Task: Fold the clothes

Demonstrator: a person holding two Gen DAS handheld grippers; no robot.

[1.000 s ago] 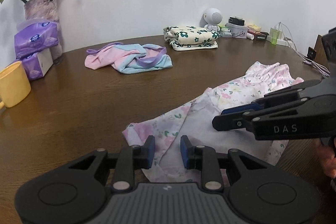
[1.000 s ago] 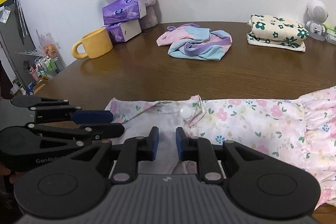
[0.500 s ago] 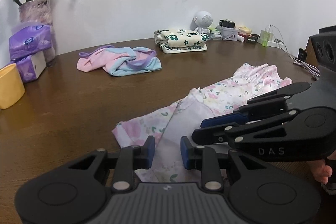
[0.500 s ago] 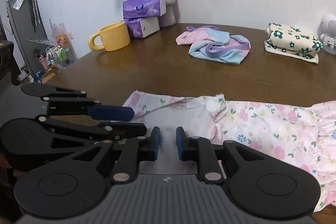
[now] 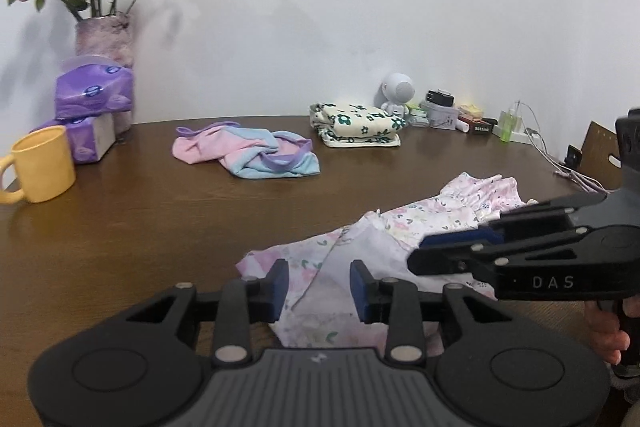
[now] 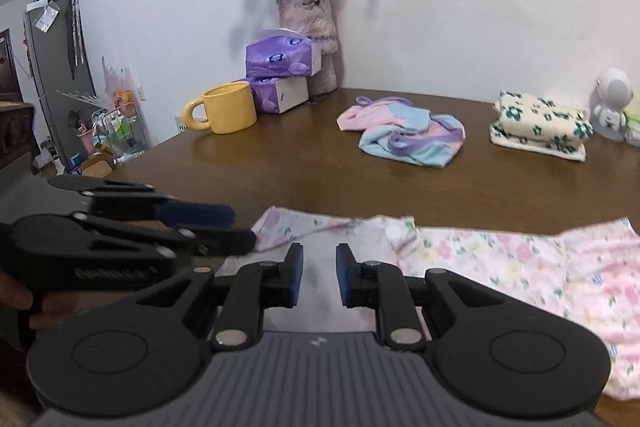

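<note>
Setting: brown wooden counter (image 5: 160, 235) against a white wall, with clutter along the far edge.
Far side: yellow mug (image 5: 42, 163), purple tissue packs (image 5: 94, 95), vase of dried roses (image 5: 105, 35); also a crumpled pink-and-blue garment (image 5: 248, 155) and a folded cream floral stack (image 5: 358, 125), both well apart from the work.
Task item: pink floral garment (image 6: 500, 255), spread flat at the near edge of the counter, pale lining side up at the collar end.
Long axis: runs crosswise, collar end toward the left, ruffled end trailing off to the right.
Left hand-held gripper (image 5: 318, 285): jaws opening, standing over the collar-end fabric; cloth seen between the pads, no pinch visible.
Right hand-held gripper (image 6: 319, 277): jaws at a narrow gap, over the pale lining just beside the left one; cloth lies under the gap, grip not evident.
Nearer hand: both hover at the collar end, side by side; ruffled end lies closer to the right.
Likely step: fresh hold needed on the near edge before a fold along the long axis.
</note>
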